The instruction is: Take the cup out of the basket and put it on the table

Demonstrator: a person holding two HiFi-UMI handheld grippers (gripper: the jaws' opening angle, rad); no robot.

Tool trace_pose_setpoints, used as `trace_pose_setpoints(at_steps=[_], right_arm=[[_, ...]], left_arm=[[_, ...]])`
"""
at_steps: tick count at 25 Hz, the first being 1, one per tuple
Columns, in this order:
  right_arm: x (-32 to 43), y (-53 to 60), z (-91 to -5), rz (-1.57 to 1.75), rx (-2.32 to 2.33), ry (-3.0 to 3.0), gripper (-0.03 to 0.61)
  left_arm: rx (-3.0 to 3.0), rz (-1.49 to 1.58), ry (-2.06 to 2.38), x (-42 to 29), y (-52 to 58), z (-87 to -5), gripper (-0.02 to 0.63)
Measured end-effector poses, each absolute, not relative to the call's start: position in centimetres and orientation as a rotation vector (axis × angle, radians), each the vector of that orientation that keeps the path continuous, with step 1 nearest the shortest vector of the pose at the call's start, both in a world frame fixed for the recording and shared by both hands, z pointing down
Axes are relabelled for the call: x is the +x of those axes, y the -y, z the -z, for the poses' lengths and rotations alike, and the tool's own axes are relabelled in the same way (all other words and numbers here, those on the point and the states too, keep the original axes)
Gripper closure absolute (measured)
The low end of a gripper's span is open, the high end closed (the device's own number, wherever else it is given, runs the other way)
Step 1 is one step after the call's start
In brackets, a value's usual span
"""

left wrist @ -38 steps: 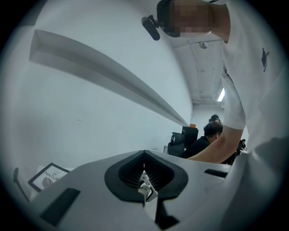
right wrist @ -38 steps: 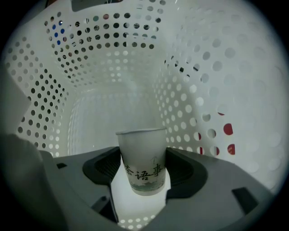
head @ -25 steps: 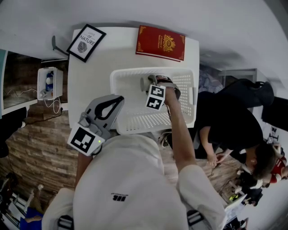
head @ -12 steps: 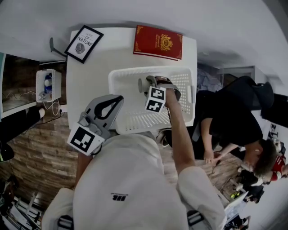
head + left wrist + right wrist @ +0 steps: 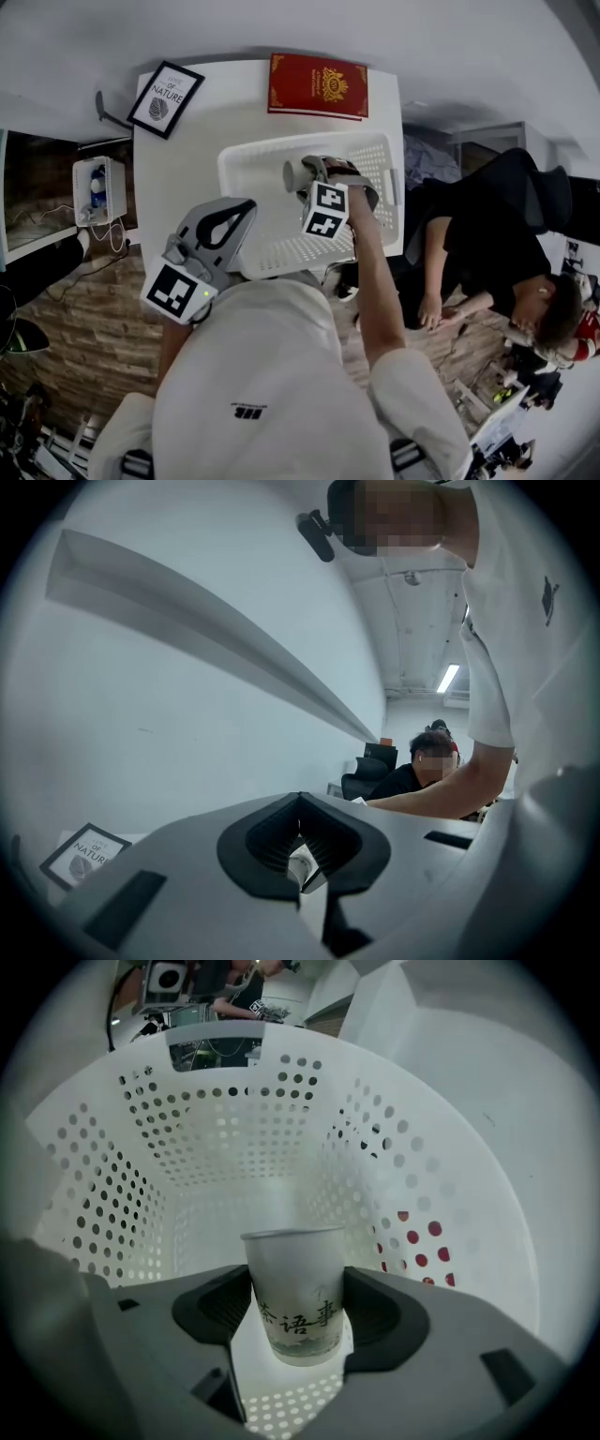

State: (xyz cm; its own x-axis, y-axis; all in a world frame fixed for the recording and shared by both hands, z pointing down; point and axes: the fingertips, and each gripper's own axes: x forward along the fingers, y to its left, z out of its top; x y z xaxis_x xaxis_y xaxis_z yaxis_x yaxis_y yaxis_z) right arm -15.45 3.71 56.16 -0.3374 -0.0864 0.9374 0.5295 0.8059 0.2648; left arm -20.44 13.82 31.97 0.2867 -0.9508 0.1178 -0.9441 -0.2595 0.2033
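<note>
The right gripper (image 5: 297, 1294) is clenched on the cup (image 5: 291, 1260), one pad touching each side of its lower half. The cup is inside the basket (image 5: 246, 167), near the upper middle of the head view, and appears to hang clear of the perforated floor. The left gripper (image 5: 249, 204) is closed on nothing and sits at the basket's lower left corner, outside it.

The cup looks like thin paper, so a harder squeeze would likely dent or fold it. A looser grip could let it slide down through the pads, since its walls taper toward the base. On the way out, the base or the jaws could catch the basket wall, and that could tip the cup or drag the light basket across the table (image 5: 178, 169).

In the right gripper view, the cup's long axis runs up and down the frame. Its open mouth is toward the top and its base toward the bottom. The head view shows it too small to confirm how it tilts.
</note>
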Motion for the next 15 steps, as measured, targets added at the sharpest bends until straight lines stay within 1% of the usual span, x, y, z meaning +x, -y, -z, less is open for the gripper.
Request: trace_pose_setpoints(at_steps=[15], right_arm=[[-13.7,-4.4,-51.3,0.638,-0.223,1.906,0.261]], left_arm=[[2.392,0.016,1.660,-18.9,-13.5,-31.9,0.604]])
